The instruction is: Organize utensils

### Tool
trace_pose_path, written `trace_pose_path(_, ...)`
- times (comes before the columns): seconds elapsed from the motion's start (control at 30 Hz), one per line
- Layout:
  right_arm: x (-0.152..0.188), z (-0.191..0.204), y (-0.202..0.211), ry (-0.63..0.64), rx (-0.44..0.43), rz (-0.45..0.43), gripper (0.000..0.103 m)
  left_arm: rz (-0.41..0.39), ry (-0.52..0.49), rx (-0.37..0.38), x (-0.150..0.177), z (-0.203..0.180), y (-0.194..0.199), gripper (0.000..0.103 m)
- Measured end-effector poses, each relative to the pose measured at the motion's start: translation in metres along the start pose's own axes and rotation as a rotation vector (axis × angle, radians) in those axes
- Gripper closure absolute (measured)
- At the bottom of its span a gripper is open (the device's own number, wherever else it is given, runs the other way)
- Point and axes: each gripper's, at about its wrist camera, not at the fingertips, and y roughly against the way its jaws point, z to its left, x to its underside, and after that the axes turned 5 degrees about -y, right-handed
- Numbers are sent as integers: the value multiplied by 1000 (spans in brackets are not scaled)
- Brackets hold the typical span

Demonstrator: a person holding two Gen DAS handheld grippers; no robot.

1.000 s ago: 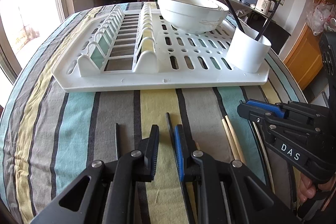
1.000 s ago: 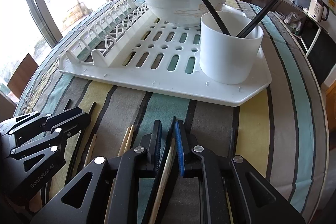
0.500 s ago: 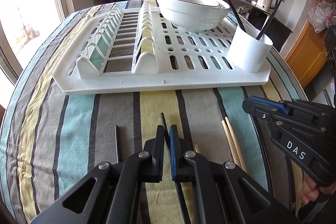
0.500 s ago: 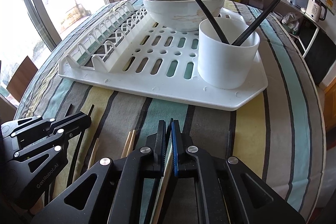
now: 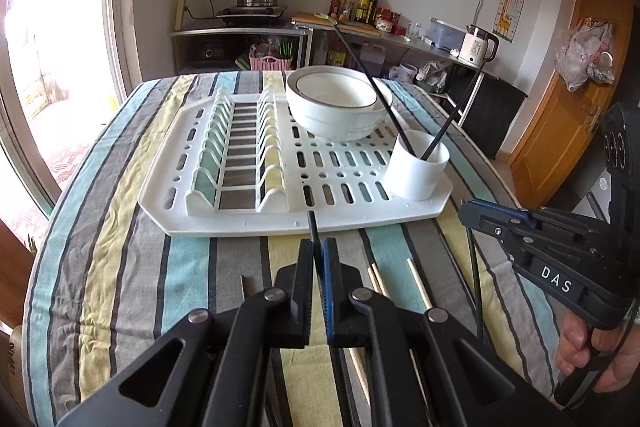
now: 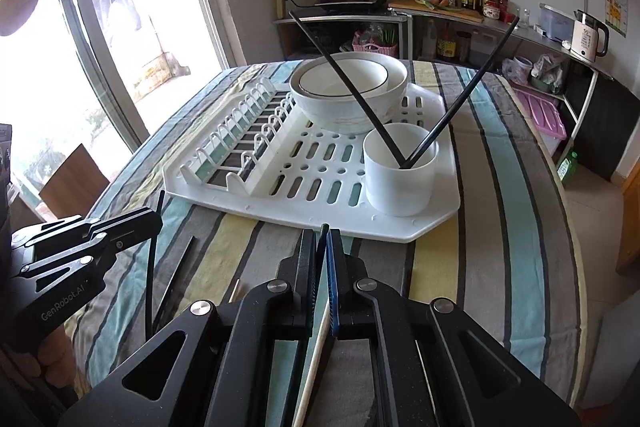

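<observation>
At the far left a window (image 6: 132, 39) lets in bright daylight beside the counter (image 5: 120, 267), which is covered by a striped cloth. On the near left of the cloth lies a short dark stick (image 5: 243, 285), flat and alone. Just right of it the left gripper (image 5: 317, 267) has its fingers (image 5: 305, 279) clamped on a black chopstick (image 5: 313, 225), whose tip pokes out beyond them toward the near edge of the white dish rack (image 5: 240, 227); in the right wrist view the same chopstick (image 6: 154, 239) hangs down from that gripper (image 6: 154, 217), its lower end toward the cloth. The rack sits in the middle of the counter, with plate slots (image 5: 236, 151) on its left side, stacked white bowls (image 5: 336, 107) at its far side and a white cup (image 5: 416, 167) at its near right corner. Two black chopsticks (image 6: 352, 91) stand in the cup and lean apart. Near the rack, on the cloth, lie pale wooden chopsticks (image 5: 418, 285) side by side. Further right, the right gripper (image 6: 323, 259) has its fingers (image 6: 334, 279) pressed together on a pale wooden chopstick (image 6: 320, 327) that runs back under the gripper, with a dark tip (image 6: 323, 233) showing between the fingertips. A hand (image 5: 588, 351) grips that gripper's handle at the near right.
</observation>
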Motion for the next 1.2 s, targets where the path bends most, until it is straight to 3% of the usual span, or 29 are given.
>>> trace_pose_path(0.43,-1,6,86,9,-46,-182,101,-145,-17,48,-12,-4,73,99)
trace_pose_path(0.7,-4,4,102,17,-46,-222,103,-178,-23,52,-15,-5,86,99)
trace_pose_path(0.9,0,-6,66,15,-66,-134,103,-173,-6,50,-15,0,81,99)
trace_pose_path(0.97,3,-11,44,8,-67,-82,100,-171,-3,47,-15,1,79,99)
trace_pose_path(1.03,6,-20,20,0,-67,-33,89,-168,-1,51,-15,2,78,99)
trace_pose_path(1.2,14,-32,-34,-2,-47,113,88,-164,1,57,-17,4,75,99)
